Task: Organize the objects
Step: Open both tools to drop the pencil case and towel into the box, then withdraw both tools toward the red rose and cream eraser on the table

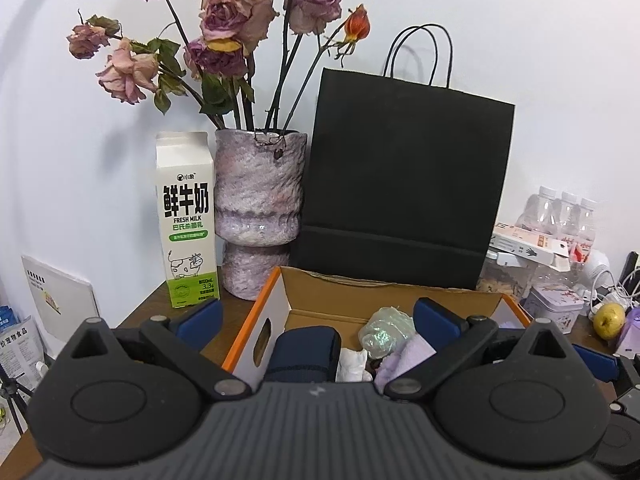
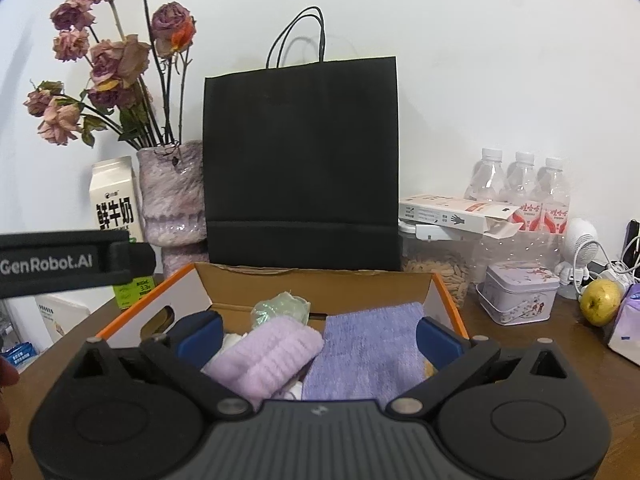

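- Before the left wrist camera, the left claw (image 1: pixel 318 314) stood spread wide, its blue fingers (image 1: pixel 436 318) holding nothing, poised over an open cardboard box (image 1: pixel 264 312) with an orange rim.
- Inside the box lay a dark blue pouch (image 1: pixel 306 350), a white cloth (image 1: pixel 352 364), a shiny crumpled wrapper (image 1: pixel 384 330) and a bit of lilac fabric (image 1: pixel 404 358).
- Behind the box, a black paper bag (image 1: pixel 404 176) stood upright against the wall, with a mottled purple vase (image 1: pixel 258 204) of dried roses (image 1: pixel 224 20) just to its left and a milk carton (image 1: pixel 186 220) beside the vase.
- Far right on the brown surface (image 1: pixel 160 304) sat clear bottles (image 1: pixel 566 212), a small tin (image 1: pixel 554 302) and a yellow-green fruit (image 1: pixel 609 320).
- From the right wrist view, the right claw (image 2: pixel 320 334) was likewise spread and empty, hanging over the same box (image 2: pixel 446 292).
- Between its fingers showed a fluffy lilac roll (image 2: pixel 268 354) lying just beside a flat purple towel (image 2: pixel 372 350), with the shiny wrapper (image 2: pixel 282 306) behind them.
- A black strap (image 2: pixel 72 260) reading "GenRobot.AI" crossed the left edge.
- Right of the bag (image 2: pixel 300 160) lay a white flat carton (image 2: pixel 452 210) atop a clear container.
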`<state>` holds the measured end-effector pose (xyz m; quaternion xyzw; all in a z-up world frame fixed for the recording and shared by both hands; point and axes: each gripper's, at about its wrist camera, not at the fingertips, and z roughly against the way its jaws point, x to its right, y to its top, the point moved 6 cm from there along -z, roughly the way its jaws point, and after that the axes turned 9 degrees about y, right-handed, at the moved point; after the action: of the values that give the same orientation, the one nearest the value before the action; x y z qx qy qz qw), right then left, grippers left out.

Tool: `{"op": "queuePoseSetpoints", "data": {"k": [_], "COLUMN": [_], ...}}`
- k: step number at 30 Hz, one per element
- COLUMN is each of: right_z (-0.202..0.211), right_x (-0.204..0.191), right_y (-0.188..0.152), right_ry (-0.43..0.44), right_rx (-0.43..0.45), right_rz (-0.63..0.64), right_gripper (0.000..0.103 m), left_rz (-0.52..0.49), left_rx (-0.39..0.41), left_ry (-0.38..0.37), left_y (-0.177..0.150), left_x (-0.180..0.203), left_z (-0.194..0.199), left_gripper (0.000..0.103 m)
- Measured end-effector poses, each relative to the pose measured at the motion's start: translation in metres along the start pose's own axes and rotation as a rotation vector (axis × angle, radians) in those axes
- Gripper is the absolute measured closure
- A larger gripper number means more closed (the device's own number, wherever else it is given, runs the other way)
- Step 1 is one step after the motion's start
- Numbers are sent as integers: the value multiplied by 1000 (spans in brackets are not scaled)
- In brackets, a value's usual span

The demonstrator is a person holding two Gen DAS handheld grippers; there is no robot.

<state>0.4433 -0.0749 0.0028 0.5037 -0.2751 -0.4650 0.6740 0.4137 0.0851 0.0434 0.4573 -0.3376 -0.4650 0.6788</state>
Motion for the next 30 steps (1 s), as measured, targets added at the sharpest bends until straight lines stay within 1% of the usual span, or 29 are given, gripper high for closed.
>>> {"op": "queuePoseSetpoints", "data": {"k": [15, 19, 22, 27, 30], "right_z": [57, 73, 87, 111, 122], "right_x": [1, -1, -2, 3, 3], "right_y": [-20, -29, -36, -52, -62], "right_ry": [0, 9, 6, -1, -1], "right_rx": [7, 11, 15, 23, 20], "right_rz": [59, 90, 107, 103, 103], "right_gripper": [0, 0, 0, 0, 0], "left_rz": [-56, -78, -76, -83, -105], "left_rx": [16, -1, 2, 7, -3], "left_ry": [-24, -30, -33, -40, -50], "left_y": [-20, -31, -39, -57, -73], "left_x": [-12, -15, -21, -28, -26], "left_z": [48, 58, 68, 84, 89], "left_gripper": [0, 0, 0, 0, 0]}}
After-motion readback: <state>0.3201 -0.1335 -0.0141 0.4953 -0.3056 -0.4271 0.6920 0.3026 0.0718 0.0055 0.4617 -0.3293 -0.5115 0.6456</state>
